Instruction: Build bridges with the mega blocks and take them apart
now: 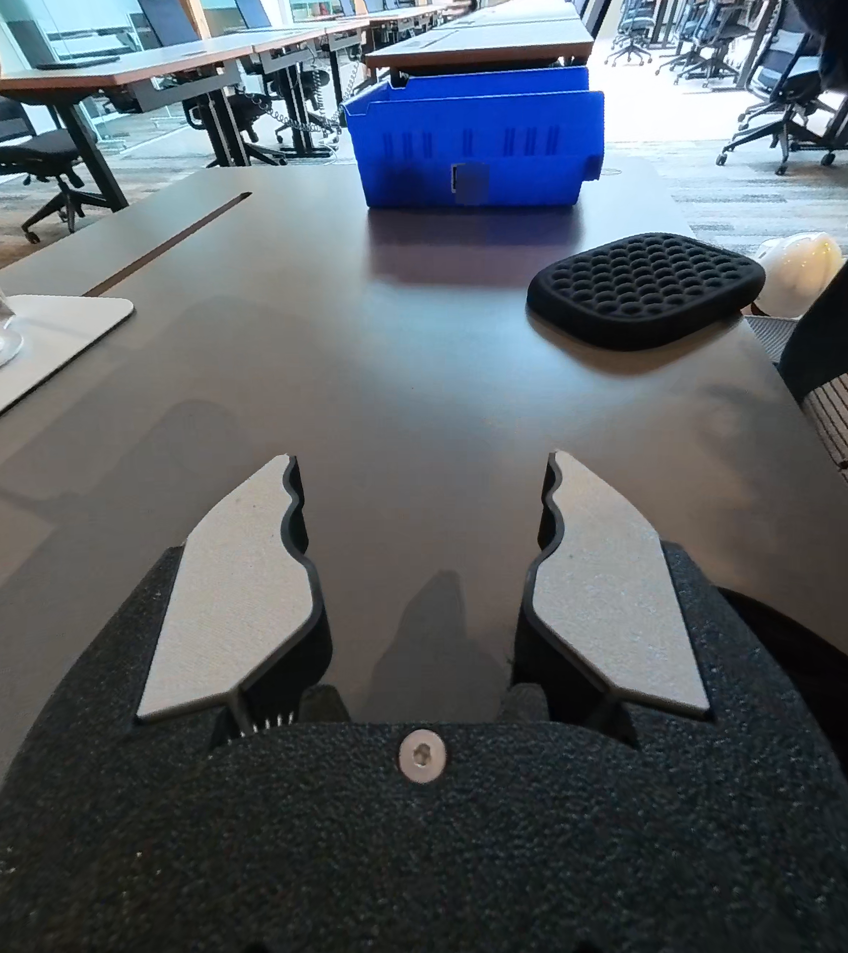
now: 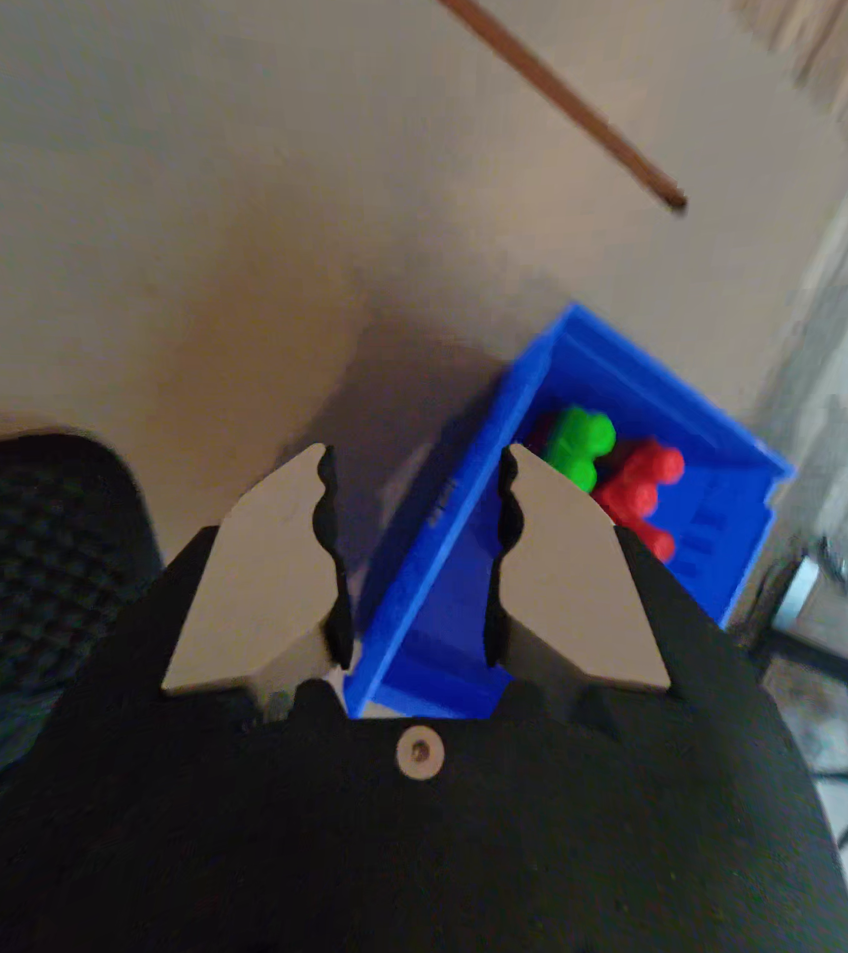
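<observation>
A blue plastic bin [image 1: 473, 149] stands at the far end of the dark table [image 1: 360, 361]. In the right wrist view I look down into the bin [image 2: 463, 541]; a green block [image 2: 579, 443] and red blocks [image 2: 638, 490] lie inside. My right gripper [image 2: 416, 459] is open and empty, hovering above the bin's near wall, with its right finger over the bin. This view is blurred. My left gripper [image 1: 421, 461] is open and empty, low over the bare table, well short of the bin.
A black honeycomb pad [image 1: 643, 289] lies on the table's right side, also at the left of the right wrist view [image 2: 35, 557]. A white stand base [image 1: 24, 350] sits at the left. A white helmet [image 1: 798, 273] lies past the right edge. Desks and office chairs stand behind. One gripper's finger ends stand about 45 centimeters off the other's. To reach the green block [image 2: 579, 443] in a straight line is about 15 centimeters for my right fingers, about 55 centimeters for my left.
</observation>
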